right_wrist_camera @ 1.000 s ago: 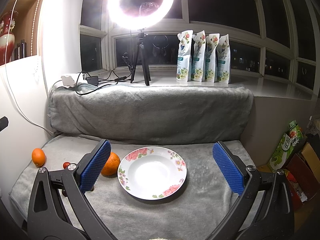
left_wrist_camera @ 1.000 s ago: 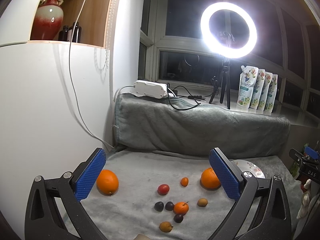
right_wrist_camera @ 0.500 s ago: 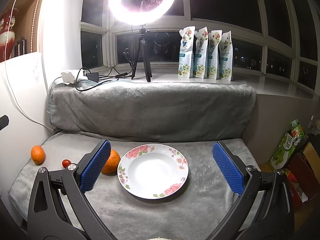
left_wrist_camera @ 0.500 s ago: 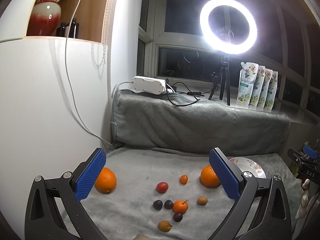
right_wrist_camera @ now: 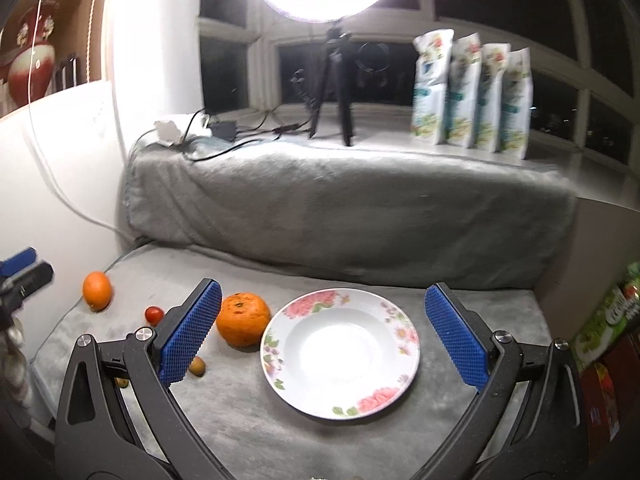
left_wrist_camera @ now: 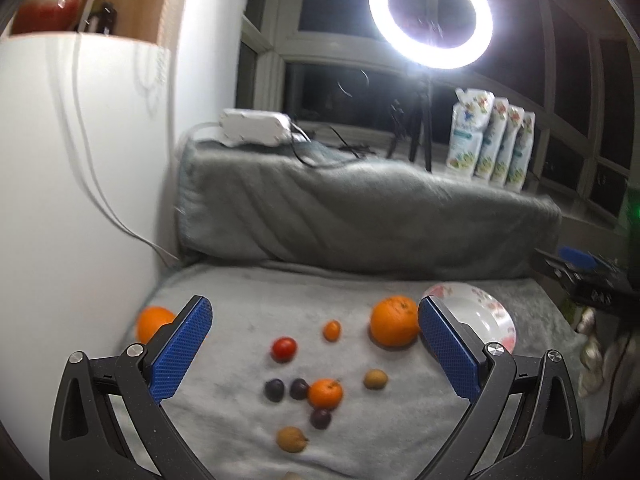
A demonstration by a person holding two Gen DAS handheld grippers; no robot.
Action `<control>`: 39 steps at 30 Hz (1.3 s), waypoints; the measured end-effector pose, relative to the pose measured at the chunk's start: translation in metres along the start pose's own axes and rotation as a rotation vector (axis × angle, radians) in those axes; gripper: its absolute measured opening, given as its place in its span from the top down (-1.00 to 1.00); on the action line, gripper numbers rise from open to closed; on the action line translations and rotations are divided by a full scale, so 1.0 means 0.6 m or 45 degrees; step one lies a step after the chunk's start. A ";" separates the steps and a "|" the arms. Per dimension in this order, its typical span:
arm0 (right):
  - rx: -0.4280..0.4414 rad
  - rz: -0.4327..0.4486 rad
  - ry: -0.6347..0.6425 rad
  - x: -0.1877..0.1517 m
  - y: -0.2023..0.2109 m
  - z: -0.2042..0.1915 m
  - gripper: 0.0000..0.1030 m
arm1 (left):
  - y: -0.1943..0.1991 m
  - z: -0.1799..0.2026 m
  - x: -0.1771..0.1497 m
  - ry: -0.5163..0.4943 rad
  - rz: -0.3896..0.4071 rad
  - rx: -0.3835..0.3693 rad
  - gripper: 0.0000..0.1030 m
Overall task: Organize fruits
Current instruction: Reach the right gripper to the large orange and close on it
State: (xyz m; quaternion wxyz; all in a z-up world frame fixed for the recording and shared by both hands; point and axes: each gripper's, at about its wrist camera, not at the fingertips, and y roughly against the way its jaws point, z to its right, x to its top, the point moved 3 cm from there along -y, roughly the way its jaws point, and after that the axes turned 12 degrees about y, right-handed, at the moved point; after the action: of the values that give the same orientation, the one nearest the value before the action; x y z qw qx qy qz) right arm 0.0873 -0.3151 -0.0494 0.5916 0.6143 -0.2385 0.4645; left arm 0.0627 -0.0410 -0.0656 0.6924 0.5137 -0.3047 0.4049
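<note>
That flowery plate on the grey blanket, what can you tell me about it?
The plate is round, white and glossy, seemingly glazed ceramic, with a wide rim bearing pink flowers and green leaves around a shallow, empty well that glares under the ring light. It lies flat and upright on the grey blanket. A large orange sits just beside its left edge; contact is unclear. The right gripper has its open fingers either side, touching nothing.

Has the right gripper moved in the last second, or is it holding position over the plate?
Yes. The right gripper has moved forward and down: the white floral-rimmed plate and grey blanket now look larger and nearer. Both blue-padded jaws stand wide open, empty.
</note>
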 end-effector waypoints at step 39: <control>0.741 -0.719 0.031 -0.017 -0.358 -0.118 -0.35 | -0.255 0.066 -0.127 0.305 -0.624 -0.314 -0.14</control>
State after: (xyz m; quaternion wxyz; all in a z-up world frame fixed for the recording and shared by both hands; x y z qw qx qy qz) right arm 0.2432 -0.2105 -0.1757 0.5001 0.7919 0.0880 0.3392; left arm 0.1593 -0.1197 -0.1893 0.8577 0.4324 -0.1345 0.2435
